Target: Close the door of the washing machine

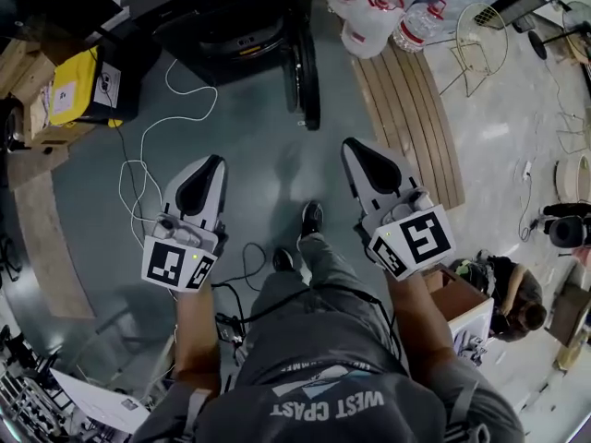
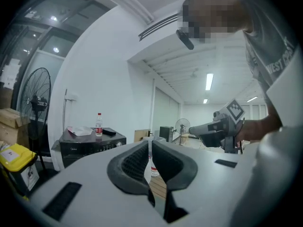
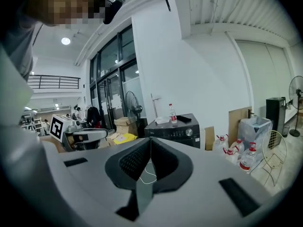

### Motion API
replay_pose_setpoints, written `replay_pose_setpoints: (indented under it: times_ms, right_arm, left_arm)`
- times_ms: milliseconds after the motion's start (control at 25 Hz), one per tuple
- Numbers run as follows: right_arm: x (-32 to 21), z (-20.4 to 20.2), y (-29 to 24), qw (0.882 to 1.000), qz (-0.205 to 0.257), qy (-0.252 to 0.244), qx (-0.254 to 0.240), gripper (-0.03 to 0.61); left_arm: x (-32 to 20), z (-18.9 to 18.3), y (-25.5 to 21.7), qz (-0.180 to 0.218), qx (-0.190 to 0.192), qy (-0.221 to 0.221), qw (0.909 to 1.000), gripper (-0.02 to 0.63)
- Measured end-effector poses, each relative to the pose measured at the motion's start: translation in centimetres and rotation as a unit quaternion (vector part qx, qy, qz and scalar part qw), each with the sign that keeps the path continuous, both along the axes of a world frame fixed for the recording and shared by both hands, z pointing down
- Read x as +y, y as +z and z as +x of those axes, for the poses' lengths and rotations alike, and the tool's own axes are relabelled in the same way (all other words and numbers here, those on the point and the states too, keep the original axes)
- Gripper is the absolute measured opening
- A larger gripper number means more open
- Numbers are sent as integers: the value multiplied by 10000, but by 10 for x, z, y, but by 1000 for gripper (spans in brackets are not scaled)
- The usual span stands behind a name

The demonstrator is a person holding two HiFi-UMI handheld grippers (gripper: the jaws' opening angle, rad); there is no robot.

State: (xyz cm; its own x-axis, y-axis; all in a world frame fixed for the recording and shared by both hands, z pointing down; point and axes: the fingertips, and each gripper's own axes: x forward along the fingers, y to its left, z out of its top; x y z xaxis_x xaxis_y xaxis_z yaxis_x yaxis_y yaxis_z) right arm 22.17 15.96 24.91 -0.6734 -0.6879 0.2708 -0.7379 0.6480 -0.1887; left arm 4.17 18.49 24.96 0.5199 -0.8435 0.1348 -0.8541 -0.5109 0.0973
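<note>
Grey floor parts the closed, empty left gripper [image 1: 213, 161] and right gripper [image 1: 356, 145] from the black front-loading washing machine [image 1: 222, 17], whose stiff, black open door [image 1: 307, 63] likely swings lightly if pushed near its free edge.

Two grippers, the left gripper [image 1: 216, 162] and the right gripper [image 1: 350, 144]; two marker cubes, the left cube [image 1: 178, 268] and the right cube [image 1: 414, 240]; one washing machine [image 3: 173, 132]; one small bottle [image 3: 172, 112] on top of it; four big water jugs [image 1: 383, 12] with red caps, as far as the head view lets them be counted; two standing fans in the left gripper view, a large fan [image 2: 37, 96] and a small fan [image 2: 182, 126]; one yellow box [image 1: 74, 86]; one round wire grille [image 1: 482, 33]; two shoes [image 1: 311, 218]; two forearms [image 1: 196, 326].
</note>
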Motion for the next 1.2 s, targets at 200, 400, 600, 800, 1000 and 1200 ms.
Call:
replay_pose_setpoints:
  times_ms: [200, 400, 600, 800, 1000, 1200]
  right_arm:
    - [-34, -13, 6, 9994, -47, -332, -17, 30]
    - [-61, -30, 8, 9983, -16, -588, -58, 30]
    - [-81, -53, 13, 9970, -24, -773, -19, 31]
    - [-100, -81, 15, 9968, 34, -793, 81, 31]
    - [-126, -106, 18, 9978, 34, -657, 113, 31]
    - [-149, -127, 25, 9982, -49, -563, 190, 31]
  left_arm:
    - [-29, -8, 0, 31, -49, -325, 9995, 37]
    - [-48, -21, 1, 48, -97, -605, 9981, 37]
    - [-64, -41, 2, 76, -33, -823, 9966, 37]
    - [-84, -67, 9, 92, 61, -831, 9965, 37]
    - [-120, -91, 18, 128, 131, -736, 9971, 37]
    - [-150, -107, 24, 82, 249, -644, 9976, 37]
